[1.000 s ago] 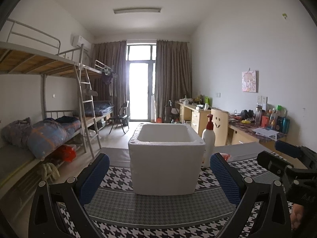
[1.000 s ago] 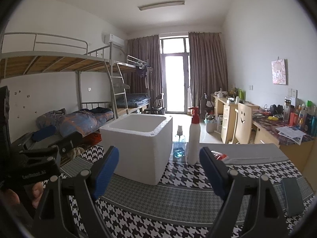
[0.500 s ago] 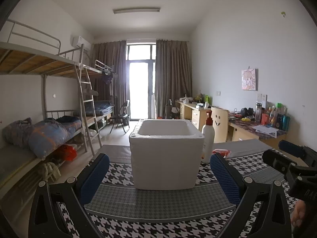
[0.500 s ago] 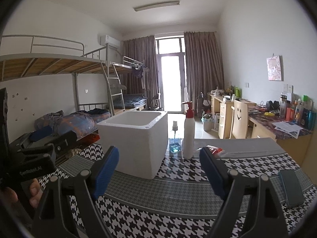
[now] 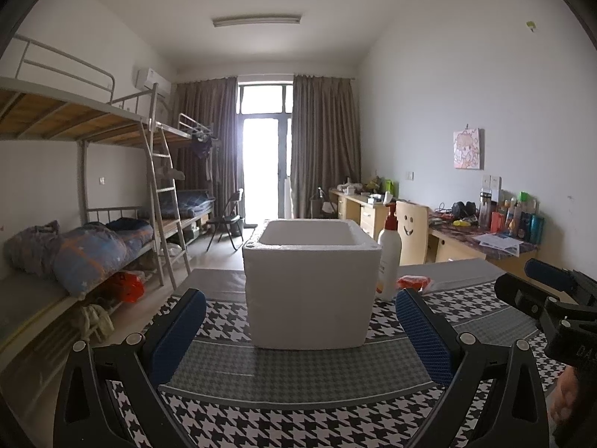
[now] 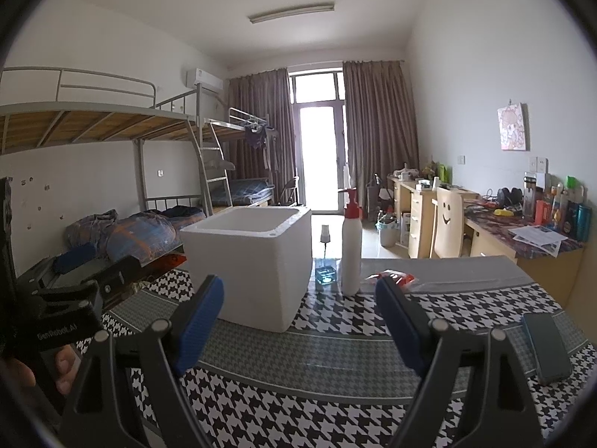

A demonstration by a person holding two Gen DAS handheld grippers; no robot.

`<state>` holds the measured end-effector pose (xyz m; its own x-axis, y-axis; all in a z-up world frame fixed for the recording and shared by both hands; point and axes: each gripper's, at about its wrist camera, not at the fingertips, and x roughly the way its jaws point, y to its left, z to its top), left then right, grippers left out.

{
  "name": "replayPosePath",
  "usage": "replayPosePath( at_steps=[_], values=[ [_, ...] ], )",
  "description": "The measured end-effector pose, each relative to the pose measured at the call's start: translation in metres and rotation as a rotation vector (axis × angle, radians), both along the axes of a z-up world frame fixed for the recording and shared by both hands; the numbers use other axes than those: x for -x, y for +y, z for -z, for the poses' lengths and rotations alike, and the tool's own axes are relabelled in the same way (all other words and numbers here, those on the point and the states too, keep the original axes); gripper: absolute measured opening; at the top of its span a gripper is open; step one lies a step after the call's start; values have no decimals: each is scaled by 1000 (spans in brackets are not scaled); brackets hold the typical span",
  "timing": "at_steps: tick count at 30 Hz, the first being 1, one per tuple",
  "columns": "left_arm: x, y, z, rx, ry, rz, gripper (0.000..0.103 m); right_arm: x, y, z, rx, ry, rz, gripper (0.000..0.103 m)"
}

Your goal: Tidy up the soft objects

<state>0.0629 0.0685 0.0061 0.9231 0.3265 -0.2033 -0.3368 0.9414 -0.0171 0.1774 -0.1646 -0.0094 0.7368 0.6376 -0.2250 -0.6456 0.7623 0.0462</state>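
With both grippers, left gripper and right gripper, gaping empty, pinch the crinkly red-and-clear soft packet near the houndstooth table's far edge mid-body; it looks light, yielding, slippery.

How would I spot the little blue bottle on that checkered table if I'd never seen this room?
Find the big white foam box on the houndstooth tablecloth. Just right of it stands a tall white pump bottle with a red top. The small bottle sits between the two: short, clear glass, blue liquid at the bottom, and much lower than its neighbours.
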Motion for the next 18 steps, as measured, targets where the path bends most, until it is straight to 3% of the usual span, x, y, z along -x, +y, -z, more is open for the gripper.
replayPosePath(
  at_steps=[18],
  values=[
    [5, 3, 6, -4, 7, 5, 102, 3, 3, 2, 15, 1, -8, 86]
  ],
)
